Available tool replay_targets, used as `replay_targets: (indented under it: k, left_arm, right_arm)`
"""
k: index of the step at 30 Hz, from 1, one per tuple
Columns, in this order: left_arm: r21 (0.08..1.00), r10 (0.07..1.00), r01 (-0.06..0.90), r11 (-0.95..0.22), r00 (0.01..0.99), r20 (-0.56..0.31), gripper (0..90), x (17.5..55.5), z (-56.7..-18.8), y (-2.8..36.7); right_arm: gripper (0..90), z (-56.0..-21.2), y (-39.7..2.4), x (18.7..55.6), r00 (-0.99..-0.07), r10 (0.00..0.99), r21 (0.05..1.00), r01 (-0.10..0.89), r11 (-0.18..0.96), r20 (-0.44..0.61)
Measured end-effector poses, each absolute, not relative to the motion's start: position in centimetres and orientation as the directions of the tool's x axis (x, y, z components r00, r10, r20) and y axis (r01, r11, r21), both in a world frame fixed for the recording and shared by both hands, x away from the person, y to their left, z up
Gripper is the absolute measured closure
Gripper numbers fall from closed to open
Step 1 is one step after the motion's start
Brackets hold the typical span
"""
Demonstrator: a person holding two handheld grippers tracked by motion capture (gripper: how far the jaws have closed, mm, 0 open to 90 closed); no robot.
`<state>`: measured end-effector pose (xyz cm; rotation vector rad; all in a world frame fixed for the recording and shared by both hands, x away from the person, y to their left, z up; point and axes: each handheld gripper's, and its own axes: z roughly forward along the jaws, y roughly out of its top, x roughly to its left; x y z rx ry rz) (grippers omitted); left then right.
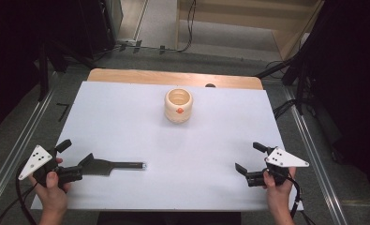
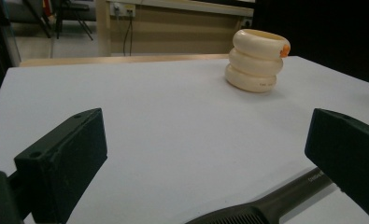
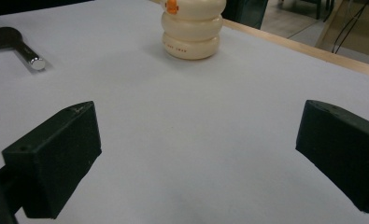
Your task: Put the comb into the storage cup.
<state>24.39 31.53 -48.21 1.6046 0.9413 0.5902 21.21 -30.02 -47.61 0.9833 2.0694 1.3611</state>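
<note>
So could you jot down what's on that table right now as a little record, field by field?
surface: white table with a wooden strip along its far edge
far middle: cream ringed cup, upright, with an orange mark on its side
near left: dark comb lying flat, its silver-tipped handle pointing right
left tongs: open, the comb's toothed end by its tips, pads not pressing on it
right tongs: open, nothing between the jaws
hands: one on each tool, at the near edge

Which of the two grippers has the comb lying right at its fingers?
The left gripper: the black comb lies at its open fingers, while the right gripper has bare tabletop.
</note>
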Motion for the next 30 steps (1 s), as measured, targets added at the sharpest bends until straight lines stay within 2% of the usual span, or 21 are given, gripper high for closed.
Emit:
replay_targets:
  k: [5,12,17,30]
  left_arm:
    - [0.963,0.828,0.257,-0.085,0.556,-0.075,0.0,24.4,-48.6,31.1]
    - [0.965,0.819,0.252,-0.069,0.566,-0.089,0.0,24.3,-48.7,31.3]
    - [0.966,0.824,0.242,-0.093,0.564,-0.062,0.0,24.3,-48.8,31.1]
    - [0.967,0.814,0.243,-0.08,0.575,-0.078,0.0,24.3,-48.9,31.2]
  right_arm:
    - [0.0,-46.9,-29.0,21.8,-0.653,0.757,0.916,0.298,0.269,-0.01]
    - [0.0,-45.8,-27.0,23.0,-0.696,0.718,0.903,0.294,0.312,-0.021]
    - [0.0,-44.9,-24.9,24.0,-0.734,0.678,0.89,0.283,0.359,-0.04]
    - [0.0,-44.4,-20.9,25.6,-0.791,0.61,0.869,0.268,0.417,-0.049]
